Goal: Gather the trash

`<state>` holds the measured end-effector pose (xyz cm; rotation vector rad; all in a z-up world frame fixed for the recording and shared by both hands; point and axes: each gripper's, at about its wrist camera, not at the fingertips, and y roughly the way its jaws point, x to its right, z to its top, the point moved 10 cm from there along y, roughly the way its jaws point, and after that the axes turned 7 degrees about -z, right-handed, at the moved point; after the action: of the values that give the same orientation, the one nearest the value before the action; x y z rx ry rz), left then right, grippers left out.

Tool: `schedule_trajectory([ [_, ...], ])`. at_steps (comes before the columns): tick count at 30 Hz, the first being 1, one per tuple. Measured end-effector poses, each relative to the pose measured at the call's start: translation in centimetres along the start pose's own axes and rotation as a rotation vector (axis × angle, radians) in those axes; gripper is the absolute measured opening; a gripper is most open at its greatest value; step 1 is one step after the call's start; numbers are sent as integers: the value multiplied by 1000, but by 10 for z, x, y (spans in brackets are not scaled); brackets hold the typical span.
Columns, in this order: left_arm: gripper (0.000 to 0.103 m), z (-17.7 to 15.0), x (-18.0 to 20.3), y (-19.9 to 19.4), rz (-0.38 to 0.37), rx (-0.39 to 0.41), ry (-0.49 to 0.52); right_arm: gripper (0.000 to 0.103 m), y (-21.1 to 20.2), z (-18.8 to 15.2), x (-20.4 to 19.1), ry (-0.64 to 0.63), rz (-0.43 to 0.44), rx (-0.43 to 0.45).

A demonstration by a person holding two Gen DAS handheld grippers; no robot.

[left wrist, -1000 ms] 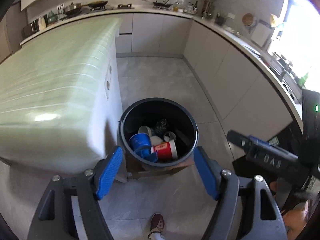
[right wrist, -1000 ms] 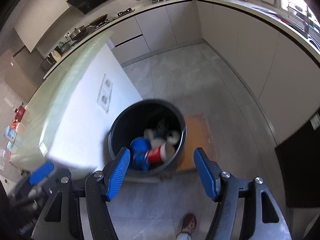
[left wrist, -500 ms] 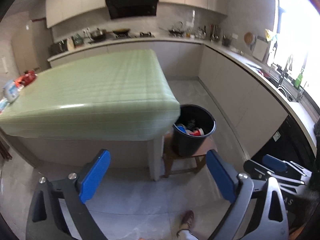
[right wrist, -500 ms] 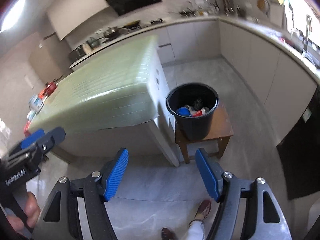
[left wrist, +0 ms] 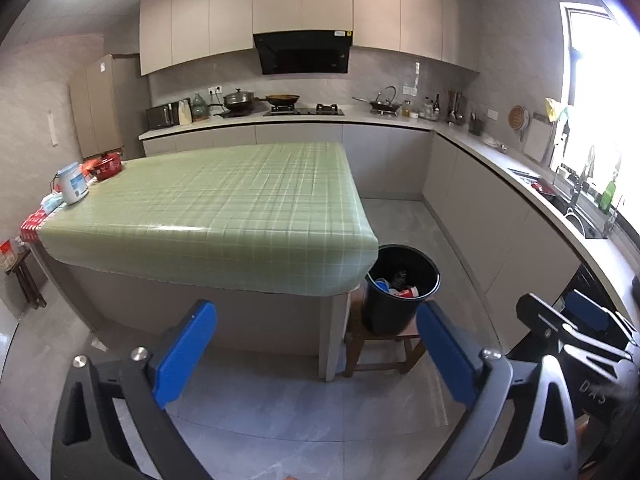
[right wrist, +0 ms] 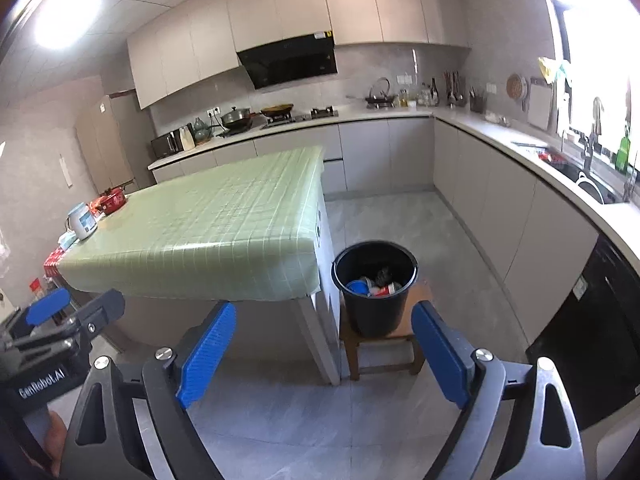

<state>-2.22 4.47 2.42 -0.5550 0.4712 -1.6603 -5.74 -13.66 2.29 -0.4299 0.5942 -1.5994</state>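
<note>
Left gripper [left wrist: 316, 354] and right gripper [right wrist: 324, 354] are held level, side by side, jaws spread wide and empty. Both face the round black plastic trash bin [right wrist: 375, 288] on its low wooden stool [right wrist: 382, 346].

Both views are evenly bright and sharp at the centre — daylight pours through the window [left wrist: 592, 92] on the right and blows out to pure white, while a ceiling light [right wrist: 66, 16] flares at upper left. A soft glare streaks the green desk [left wrist: 224, 208] cover near its front edge. Fisheye bending curves the counters, and the frame corners fall off into dark vignette.
</note>
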Motion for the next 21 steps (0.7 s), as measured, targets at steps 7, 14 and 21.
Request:
schedule_trajectory([
  [7,101,-5,30,-1,-14,13,-1,91,-16,4,27,34,-56,37],
  [14,101,-16,45,-3,6,-3,17,91,-14,6,37,53,-55,36],
  [21,101,-19,40,-7,26,-1,-15,91,-8,6,32,28,-40,17],
])
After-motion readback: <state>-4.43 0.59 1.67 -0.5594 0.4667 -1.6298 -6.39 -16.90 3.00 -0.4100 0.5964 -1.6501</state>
